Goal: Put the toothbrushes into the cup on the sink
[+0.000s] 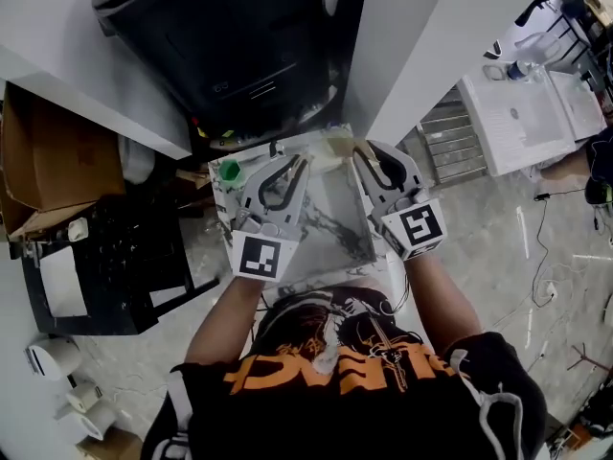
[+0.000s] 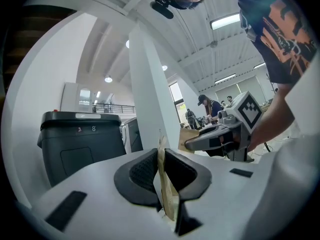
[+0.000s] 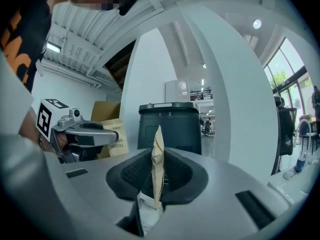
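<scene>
My left gripper (image 2: 161, 156) is shut on a kraft-paper toothbrush packet (image 2: 167, 194) that stands edge-on between its pads. My right gripper (image 3: 157, 156) is shut on a second, similar packet (image 3: 158, 174). In the head view both grippers, left (image 1: 299, 164) and right (image 1: 364, 153), hover side by side over the marbled sink (image 1: 335, 223), pointing away from me. A green cup (image 1: 230, 171) stands on the sink's far left corner, just left of the left gripper. From the right gripper view, the left gripper (image 3: 112, 135) shows its printed packet (image 3: 115, 143).
A large black bin (image 1: 239, 36) stands just beyond the sink, against a white pillar (image 1: 412, 36). To the left are a cardboard box (image 1: 48, 151) and a black crate (image 1: 115, 257). A white table (image 1: 527, 113) stands at the right.
</scene>
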Action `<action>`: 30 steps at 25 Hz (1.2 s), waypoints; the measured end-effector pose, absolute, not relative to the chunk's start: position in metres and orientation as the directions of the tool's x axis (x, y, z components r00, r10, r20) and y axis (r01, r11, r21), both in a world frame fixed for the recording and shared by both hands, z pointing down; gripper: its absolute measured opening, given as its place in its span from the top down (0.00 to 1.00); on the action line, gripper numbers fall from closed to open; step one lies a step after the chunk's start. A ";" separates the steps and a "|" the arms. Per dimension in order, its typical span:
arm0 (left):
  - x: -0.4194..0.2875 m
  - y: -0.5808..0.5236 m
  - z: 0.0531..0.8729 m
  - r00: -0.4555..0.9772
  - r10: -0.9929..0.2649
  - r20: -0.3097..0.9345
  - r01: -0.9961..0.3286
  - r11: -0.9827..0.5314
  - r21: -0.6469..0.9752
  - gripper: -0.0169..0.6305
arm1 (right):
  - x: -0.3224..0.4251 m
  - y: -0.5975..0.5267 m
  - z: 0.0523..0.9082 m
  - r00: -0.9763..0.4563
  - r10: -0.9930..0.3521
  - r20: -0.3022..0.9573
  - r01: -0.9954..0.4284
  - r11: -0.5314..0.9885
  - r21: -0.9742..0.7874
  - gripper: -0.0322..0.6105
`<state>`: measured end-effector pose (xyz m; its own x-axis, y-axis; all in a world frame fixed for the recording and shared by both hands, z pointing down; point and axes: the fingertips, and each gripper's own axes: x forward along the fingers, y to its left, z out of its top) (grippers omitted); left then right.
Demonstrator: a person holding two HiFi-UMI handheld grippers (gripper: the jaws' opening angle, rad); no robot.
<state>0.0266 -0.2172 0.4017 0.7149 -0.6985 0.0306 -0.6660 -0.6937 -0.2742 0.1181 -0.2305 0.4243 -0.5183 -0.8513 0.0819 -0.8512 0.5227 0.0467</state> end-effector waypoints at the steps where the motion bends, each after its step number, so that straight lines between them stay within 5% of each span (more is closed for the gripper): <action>1: 0.030 -0.221 0.405 0.710 -0.703 0.037 -0.668 -0.689 -0.281 0.88 | 0.122 -0.237 0.430 -0.518 -0.851 0.085 -0.852 0.522 0.046 0.82; 30: 0.068 -0.245 0.480 0.662 -0.722 0.201 -0.681 -0.692 -0.241 0.88 | 0.136 -0.308 0.583 -0.477 -0.841 0.257 -0.871 0.490 -0.012 0.77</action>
<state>0.0676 -0.2454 0.4796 0.6620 -0.7219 0.2015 -0.6808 -0.6916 -0.2413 0.1358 -0.3077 0.5835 -0.4766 -0.8408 0.2566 -0.8714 0.4903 -0.0119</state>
